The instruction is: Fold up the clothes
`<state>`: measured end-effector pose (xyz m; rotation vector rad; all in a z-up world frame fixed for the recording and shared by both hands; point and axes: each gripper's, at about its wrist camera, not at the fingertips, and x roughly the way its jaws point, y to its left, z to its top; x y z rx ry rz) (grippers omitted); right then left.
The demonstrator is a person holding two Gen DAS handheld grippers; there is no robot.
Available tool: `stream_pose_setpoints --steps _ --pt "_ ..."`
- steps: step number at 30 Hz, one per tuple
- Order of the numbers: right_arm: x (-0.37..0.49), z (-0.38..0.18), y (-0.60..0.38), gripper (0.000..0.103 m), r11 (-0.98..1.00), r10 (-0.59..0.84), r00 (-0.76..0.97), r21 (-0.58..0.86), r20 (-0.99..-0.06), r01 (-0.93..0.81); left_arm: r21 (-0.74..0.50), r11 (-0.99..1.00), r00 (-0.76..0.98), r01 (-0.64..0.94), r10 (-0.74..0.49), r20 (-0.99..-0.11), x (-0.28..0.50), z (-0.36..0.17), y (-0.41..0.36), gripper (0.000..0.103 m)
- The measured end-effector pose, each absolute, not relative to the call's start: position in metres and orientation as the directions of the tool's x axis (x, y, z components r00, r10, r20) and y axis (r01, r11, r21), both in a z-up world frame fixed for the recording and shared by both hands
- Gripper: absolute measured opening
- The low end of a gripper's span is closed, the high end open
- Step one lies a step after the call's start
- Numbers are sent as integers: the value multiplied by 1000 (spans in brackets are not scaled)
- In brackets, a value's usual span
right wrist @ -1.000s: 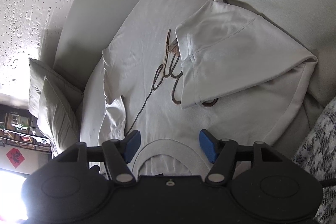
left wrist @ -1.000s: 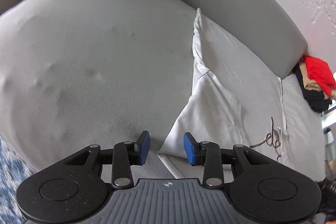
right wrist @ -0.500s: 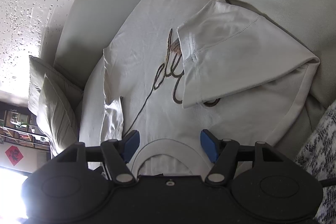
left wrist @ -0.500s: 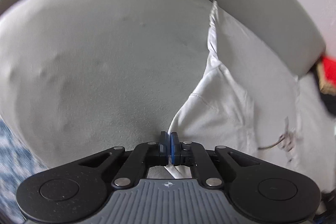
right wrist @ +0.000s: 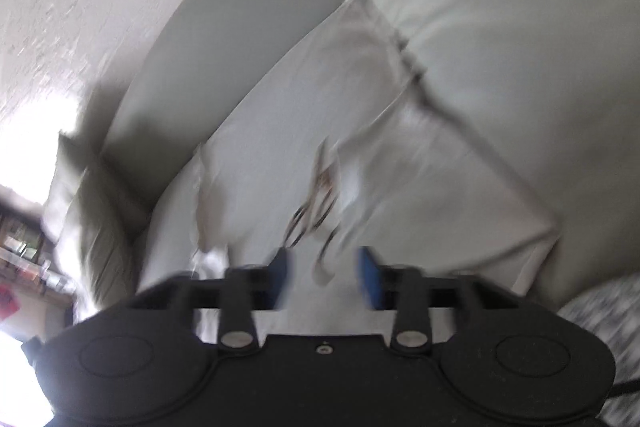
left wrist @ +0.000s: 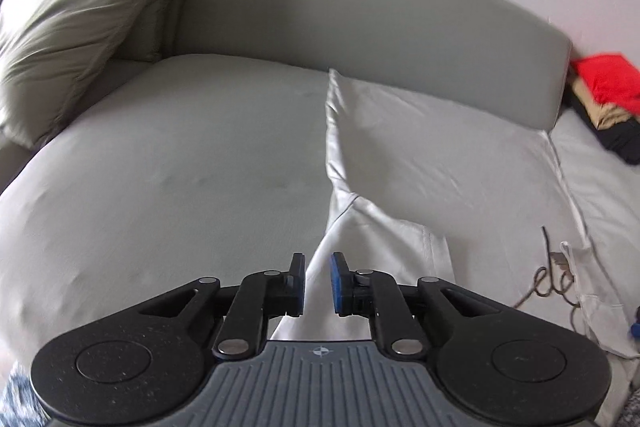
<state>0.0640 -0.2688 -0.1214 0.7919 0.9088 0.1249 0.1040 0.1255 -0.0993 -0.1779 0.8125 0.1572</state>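
Note:
A white T-shirt [left wrist: 432, 163] with a dark script print [left wrist: 554, 281] lies flat on a grey sofa seat [left wrist: 180, 163]. Its left sleeve [left wrist: 384, 247] is folded inward over the body. My left gripper [left wrist: 317, 285] stands open with a narrow gap, just above the sleeve's fold; the cloth lies under it, not pinched. In the blurred right wrist view the shirt [right wrist: 304, 123] spreads ahead, the right sleeve [right wrist: 452, 187] folded over the print [right wrist: 320, 203]. My right gripper [right wrist: 325, 277] is open and empty above the shirt near its collar end.
The sofa backrest [left wrist: 360, 27] runs behind the shirt. A grey cushion [left wrist: 68, 23] stands at the left end. A pile of red, tan and black clothes [left wrist: 608, 99] sits at the right end. A patterned blanket [right wrist: 600, 323] lies at the seat's edge.
My left gripper shut on the sleeve fold half a second ago and has now opened, letting the cloth go. Both grippers have lifted and tilted up; the right view is blurred by motion.

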Motion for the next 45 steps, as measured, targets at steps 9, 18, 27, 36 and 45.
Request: stream_pose_setpoints --steps 9,18,27,36,45 --pt "121 -144 -293 19 780 252 598 525 -761 340 -59 959 459 -278 79 -885 147 -137 148 14" --pt "92 -148 -301 0 871 82 433 276 -898 406 -11 962 465 -272 122 -877 104 -127 146 14" --pt "60 -121 -294 26 877 118 514 332 -849 347 128 973 502 -194 211 -839 45 -117 128 16" --pt "88 -120 -252 26 898 235 564 398 -792 185 45 993 623 -110 104 -776 74 -116 99 19" --pt "63 -134 -234 26 950 213 480 295 -851 102 133 991 560 34 92 -823 68 -138 68 18"
